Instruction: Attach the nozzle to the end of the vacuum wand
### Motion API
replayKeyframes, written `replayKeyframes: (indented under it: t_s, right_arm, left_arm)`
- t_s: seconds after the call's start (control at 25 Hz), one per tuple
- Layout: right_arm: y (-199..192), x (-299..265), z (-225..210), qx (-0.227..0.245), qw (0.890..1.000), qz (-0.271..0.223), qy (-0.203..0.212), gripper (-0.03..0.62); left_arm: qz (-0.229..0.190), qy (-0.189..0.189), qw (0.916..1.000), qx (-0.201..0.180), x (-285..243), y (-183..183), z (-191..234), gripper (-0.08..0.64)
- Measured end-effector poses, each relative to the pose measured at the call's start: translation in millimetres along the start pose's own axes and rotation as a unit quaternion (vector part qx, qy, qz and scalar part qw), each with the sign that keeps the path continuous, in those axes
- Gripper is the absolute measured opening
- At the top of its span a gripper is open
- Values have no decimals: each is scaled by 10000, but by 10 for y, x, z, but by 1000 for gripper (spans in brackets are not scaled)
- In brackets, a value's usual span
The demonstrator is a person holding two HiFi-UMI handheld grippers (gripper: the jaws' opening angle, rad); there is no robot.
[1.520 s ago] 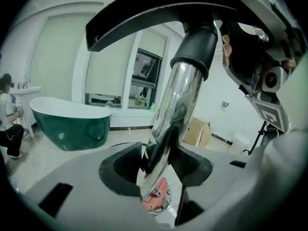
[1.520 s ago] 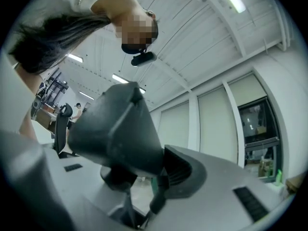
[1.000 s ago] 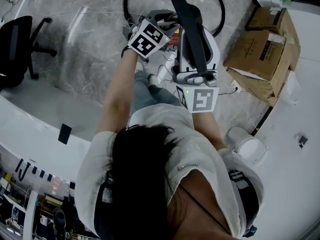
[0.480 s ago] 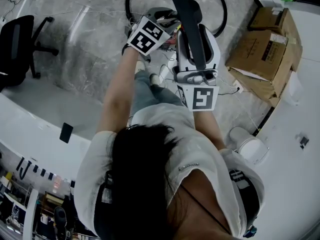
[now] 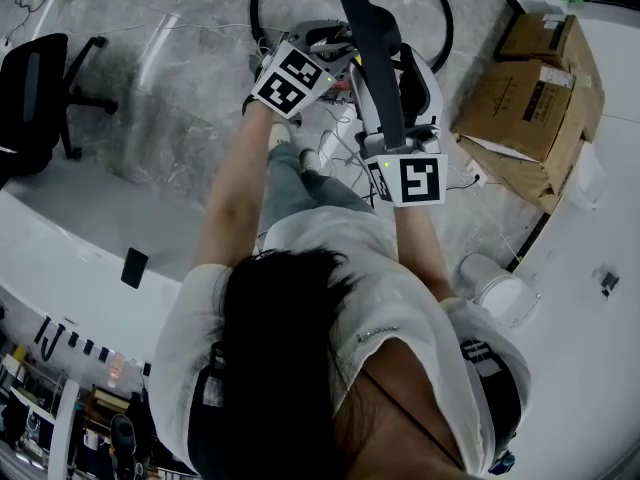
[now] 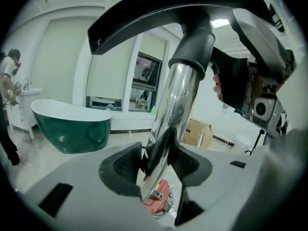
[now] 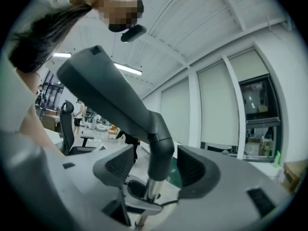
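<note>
Left gripper (image 6: 159, 165): jaws clenched on the chrome vacuum wand (image 6: 177, 97). Both dark pads (image 6: 126, 163) press against the tube, which passes up between them at a slight tilt.

Nozzle (image 5: 368, 30): long, black and flat, and seated on the wand's upper end. Its dark collar sleeves over the tube, and bare chrome shows only below the collar. In the head view the nozzle runs from the wand towards the top edge of the frame, between the two grippers.

Right gripper (image 7: 155, 165): jaws released and straddling the nozzle's collar, just above where the wand enters it. A narrow strip of background shows on each side between pad and collar, so no contact can be made out. This gripper sits higher on the wand than the left one, and the left gripper view shows it on the wand's right.

The person's forearms reach forward from the body to both grippers, with the marker cubes facing up.

Surroundings, placed from the wand:
- A black hose (image 5: 441, 28) loops on the floor beyond it.
- Cardboard boxes (image 5: 525, 98) stand to its right.
- A white bin (image 5: 495, 290) is to its right, nearer the person.
- An office chair (image 5: 35, 88) is well off to its left.
- A green bathtub (image 6: 72, 129) stands far behind it to the left.
- A red device (image 6: 156, 201) lies on the floor below it.
</note>
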State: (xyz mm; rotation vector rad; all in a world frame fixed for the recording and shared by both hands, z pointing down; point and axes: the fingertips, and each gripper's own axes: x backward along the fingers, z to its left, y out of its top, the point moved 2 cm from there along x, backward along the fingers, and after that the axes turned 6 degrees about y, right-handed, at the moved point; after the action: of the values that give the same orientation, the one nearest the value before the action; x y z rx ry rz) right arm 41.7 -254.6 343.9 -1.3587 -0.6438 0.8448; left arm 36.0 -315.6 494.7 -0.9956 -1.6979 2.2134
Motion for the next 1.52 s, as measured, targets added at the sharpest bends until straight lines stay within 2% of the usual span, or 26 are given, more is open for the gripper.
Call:
replayKeyframes:
  t_s: [0.24, 0.32, 0.4, 0.56, 0.88, 1.16, 1.4, 1.52]
  right_arm:
    - [-10, 18, -121, 154, 9991, 182, 358, 272]
    - [0, 21, -120, 296, 9975, 204, 607, 195]
    - [-32, 52, -104, 343, 9966, 247, 710, 190]
    - [-7, 52, -128, 399, 9977, 120, 538, 189]
    - [-9, 26, -81, 372, 9977, -177, 533, 189]
    - [-48, 145, -71, 290, 9978, -68, 586, 190]
    - [-90, 199, 70, 207, 9975, -151, 651, 193]
    - [-88, 260, 107, 227, 9977, -165, 623, 193]
  left_arm:
    - [77, -123, 9998, -135, 3, -64, -140, 179]
    - [70, -111, 9998, -127, -1, -71, -154, 180]
    - [29, -89, 9999, -47, -5, -80, -168, 181]
    - [51, -95, 9999, -13, -20, -85, -185, 183]
    - [-55, 177, 9993, 311, 22, -86, -136, 187]
    - [6, 174, 9996, 242, 15, -128, -243, 189]
    - [-146, 361, 9981, 484, 113, -199, -266, 193]
    - [-124, 410, 9980, 468, 136, -236, -329, 193]
